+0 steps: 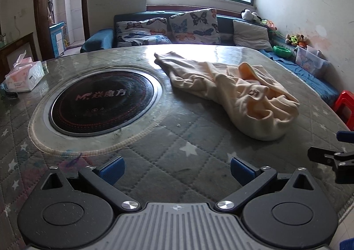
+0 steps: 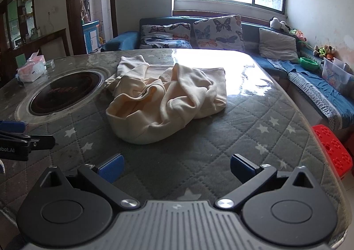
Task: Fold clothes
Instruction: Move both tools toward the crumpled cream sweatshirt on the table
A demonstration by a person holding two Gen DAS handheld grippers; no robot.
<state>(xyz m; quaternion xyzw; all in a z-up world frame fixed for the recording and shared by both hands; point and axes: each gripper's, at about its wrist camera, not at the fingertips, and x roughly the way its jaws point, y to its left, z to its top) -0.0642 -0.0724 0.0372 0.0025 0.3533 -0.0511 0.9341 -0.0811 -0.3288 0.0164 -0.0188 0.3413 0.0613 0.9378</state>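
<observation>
A cream garment (image 1: 232,93) lies crumpled in a heap on the quilted grey table cover (image 1: 172,139). In the right wrist view the same garment (image 2: 163,99) sits straight ahead, with a sleeve trailing back left. My left gripper (image 1: 177,171) is open and empty, near the table's front edge, short of the garment and to its left. My right gripper (image 2: 177,169) is open and empty, a little short of the garment. The right gripper's fingers (image 1: 327,157) show at the right edge of the left wrist view.
A round black induction hob (image 1: 101,102) is set into the table at left. A tissue pack (image 1: 24,75) lies at the far left. A blue sofa with butterfly cushions (image 1: 194,25) runs behind the table. A red plastic stool (image 2: 331,150) stands at right.
</observation>
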